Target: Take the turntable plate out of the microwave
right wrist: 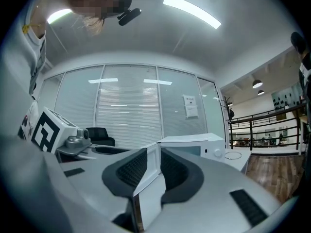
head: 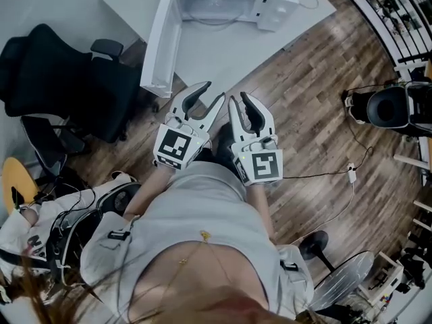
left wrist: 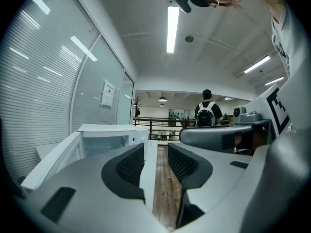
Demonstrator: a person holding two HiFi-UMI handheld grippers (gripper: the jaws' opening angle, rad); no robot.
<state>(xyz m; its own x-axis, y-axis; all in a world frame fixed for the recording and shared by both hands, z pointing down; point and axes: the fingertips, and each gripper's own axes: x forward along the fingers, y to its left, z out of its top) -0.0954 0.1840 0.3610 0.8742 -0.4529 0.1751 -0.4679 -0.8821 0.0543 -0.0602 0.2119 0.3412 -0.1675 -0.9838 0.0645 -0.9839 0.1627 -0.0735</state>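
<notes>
1. The microwave [head: 226, 2] stood on the white tabletop [head: 229, 52] with its door [head: 158, 46] swung open. A faint curved rim inside looked like the turntable plate [head: 214, 20].
2. The left gripper [head: 212, 92] and right gripper [head: 239, 98] hung near the tabletop, jaws parted, holding nothing.

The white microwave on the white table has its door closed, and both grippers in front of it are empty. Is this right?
Not quite. The head view shows the door of the white microwave open, swung left. It does sit on the white table, and the left gripper and right gripper are empty.
</notes>
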